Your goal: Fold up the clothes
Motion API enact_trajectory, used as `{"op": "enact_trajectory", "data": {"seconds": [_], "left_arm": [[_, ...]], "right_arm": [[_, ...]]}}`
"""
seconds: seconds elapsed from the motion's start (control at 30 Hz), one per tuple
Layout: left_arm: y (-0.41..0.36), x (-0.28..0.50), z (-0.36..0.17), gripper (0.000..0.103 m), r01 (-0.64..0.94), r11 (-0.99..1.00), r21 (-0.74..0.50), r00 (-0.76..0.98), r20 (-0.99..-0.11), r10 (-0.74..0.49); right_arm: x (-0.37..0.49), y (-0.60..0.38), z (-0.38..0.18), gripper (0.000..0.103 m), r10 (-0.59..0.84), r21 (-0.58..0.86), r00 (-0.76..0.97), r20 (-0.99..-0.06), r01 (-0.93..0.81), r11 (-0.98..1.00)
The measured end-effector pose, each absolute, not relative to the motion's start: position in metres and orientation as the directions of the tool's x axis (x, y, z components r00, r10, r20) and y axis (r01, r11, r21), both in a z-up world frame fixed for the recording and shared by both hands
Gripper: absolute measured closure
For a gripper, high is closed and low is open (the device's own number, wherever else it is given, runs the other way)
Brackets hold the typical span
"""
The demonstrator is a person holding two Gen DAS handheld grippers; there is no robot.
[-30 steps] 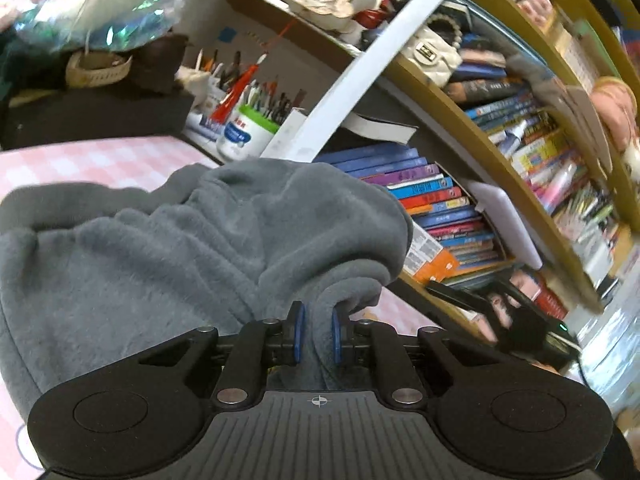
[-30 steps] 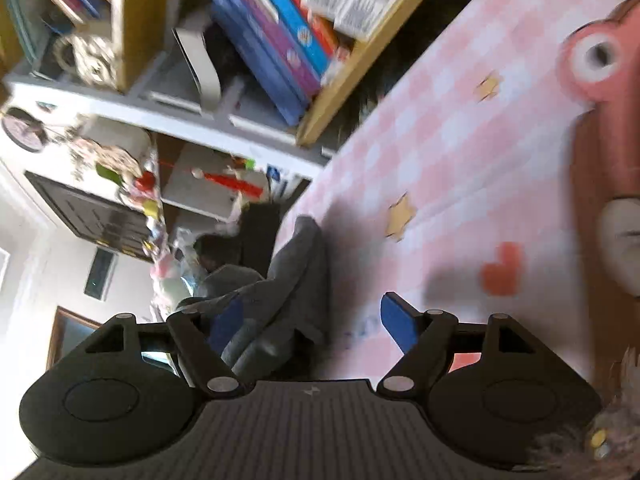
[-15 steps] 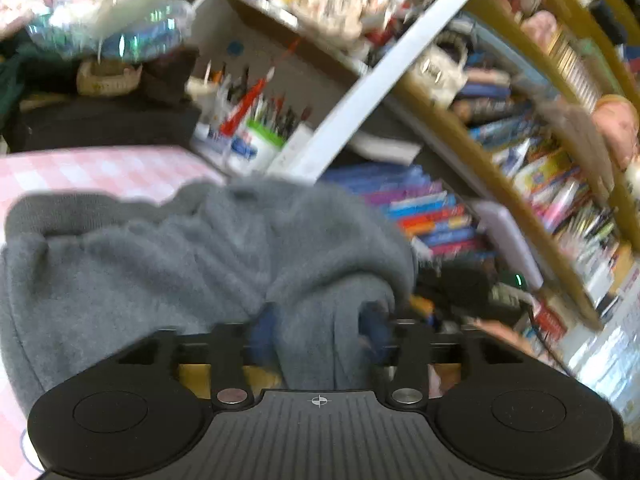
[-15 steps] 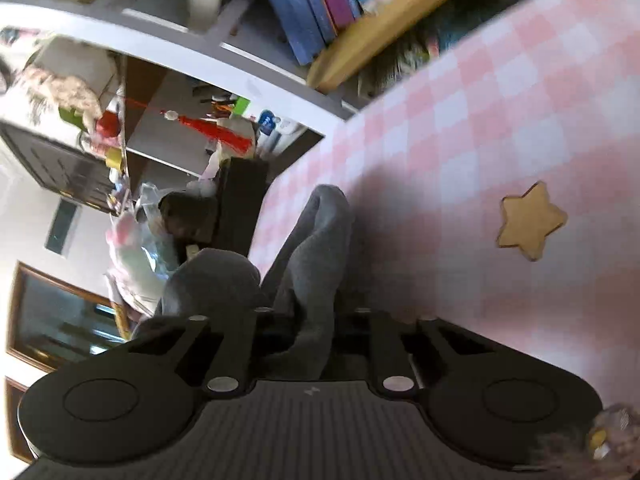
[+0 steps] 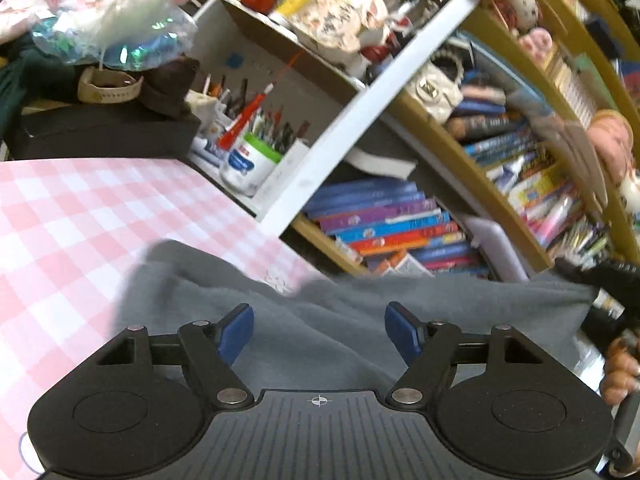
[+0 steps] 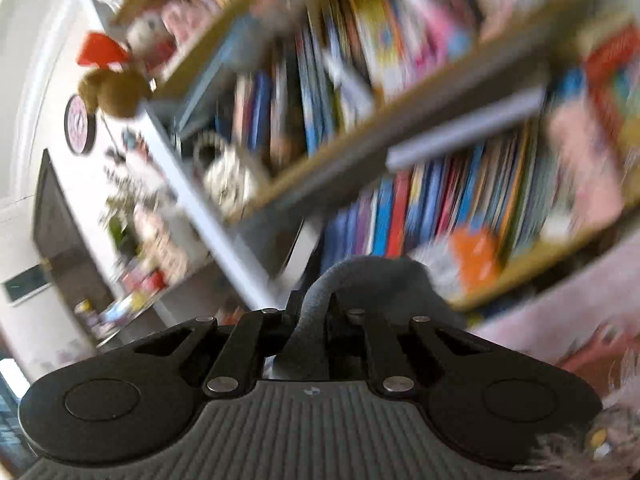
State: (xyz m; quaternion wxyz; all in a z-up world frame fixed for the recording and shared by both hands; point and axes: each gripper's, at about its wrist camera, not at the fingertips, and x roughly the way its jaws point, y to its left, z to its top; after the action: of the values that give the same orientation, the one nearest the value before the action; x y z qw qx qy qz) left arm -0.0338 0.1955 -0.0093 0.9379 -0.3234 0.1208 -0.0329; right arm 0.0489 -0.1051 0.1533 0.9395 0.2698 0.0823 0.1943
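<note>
The left gripper [image 5: 319, 330] points nearly level, a little downward, over the grey fleece garment [image 5: 344, 332]; its two blue pads [image 5: 236, 334] stand wide apart and the jaws are opening, with the fleece lying under and between them but pressed by neither pad. The right gripper [image 6: 314, 316] points level toward the bookshelf [image 6: 400, 128], rolled so that the shelves run slantwise across its view, and its jaws are clamped tight on a ridge of the same grey fleece, which bulges out just ahead of the fingers. There is one garment, two grippers, and a single green-lidded white pen pot [image 5: 250, 164] stuffed with pens at the far edge of the table. The left wrist view shows the pink-and-white checked tablecloth [image 5: 60, 224], with the garment spread across its near edge and stretched out to the right, where the other gripper, seen as a dark shape [image 5: 608, 280], holds its far corner up beyond the table's right edge; part of a person's hand [image 5: 620, 372] shows below it. The right wrist view, heavily blurred, gives none of that: only rows of coloured books, a brown plush toy [image 6: 114, 88] hanging from the shelf end, a round pink wall clock [image 6: 79, 124], and a strip of the pink cloth at the lower right corner.
</note>
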Motion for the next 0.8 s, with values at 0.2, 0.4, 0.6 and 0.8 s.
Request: {"op": "enact_trajectory", "data": {"seconds": [0.2, 0.4, 0.6, 0.8], "left_arm": [[0.186, -0.025, -0.012, 0.029, -0.014, 0.823, -0.568, 0.948, -0.269, -0.169], [0.183, -0.024, -0.012, 0.029, -0.008, 0.828, -0.561, 0.941, -0.284, -0.183], [0.175, -0.021, -0.010, 0.029, 0.013, 0.851, -0.526, 0.936, -0.293, -0.195], [0.174, -0.019, -0.010, 0.029, 0.043, 0.845, -0.533, 0.931, -0.286, -0.227]], "right_arm": [[0.086, -0.123, 0.138, 0.038, 0.373, 0.504, 0.913, -0.163, -0.248, 0.827], [0.067, -0.180, 0.132, 0.038, 0.244, 0.408, 0.958, -0.149, -0.166, 0.898], [0.079, -0.211, 0.085, 0.043, 0.106, 0.205, 0.908, -0.406, -0.022, 0.979], [0.105, -0.183, 0.037, 0.084, 0.209, 0.137, 0.797, -0.567, -0.159, 0.978]]}}
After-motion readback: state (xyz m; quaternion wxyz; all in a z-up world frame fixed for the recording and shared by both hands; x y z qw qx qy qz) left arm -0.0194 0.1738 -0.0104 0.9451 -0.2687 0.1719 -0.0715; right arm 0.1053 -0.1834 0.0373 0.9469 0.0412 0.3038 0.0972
